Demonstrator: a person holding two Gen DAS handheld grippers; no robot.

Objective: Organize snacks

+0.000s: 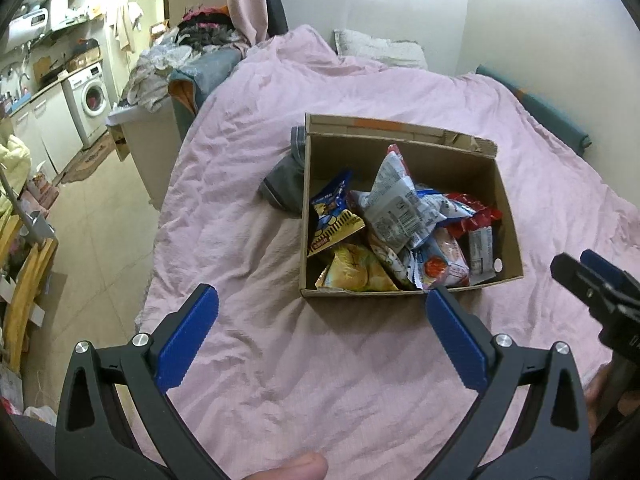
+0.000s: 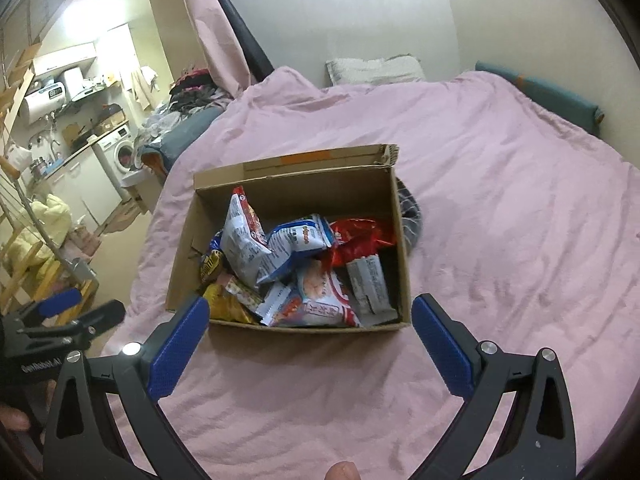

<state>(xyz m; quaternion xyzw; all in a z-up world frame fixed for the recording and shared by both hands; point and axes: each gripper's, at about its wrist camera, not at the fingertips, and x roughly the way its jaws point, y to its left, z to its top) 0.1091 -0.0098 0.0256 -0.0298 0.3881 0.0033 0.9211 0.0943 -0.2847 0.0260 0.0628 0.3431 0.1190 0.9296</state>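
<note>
Left gripper (image 1: 322, 300) wide, holds nothing; cardboard box (image 1: 510, 220) of snack packets (image 1: 394, 208) just ahead. Right gripper (image 2: 310, 312) also wide, empty, box beyond fingertips.

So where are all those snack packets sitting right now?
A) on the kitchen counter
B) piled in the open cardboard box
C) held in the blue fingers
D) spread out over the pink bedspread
B: the snack packets lie heaped inside the open cardboard box on the pink bedspread, and both grippers are open and empty.
</note>
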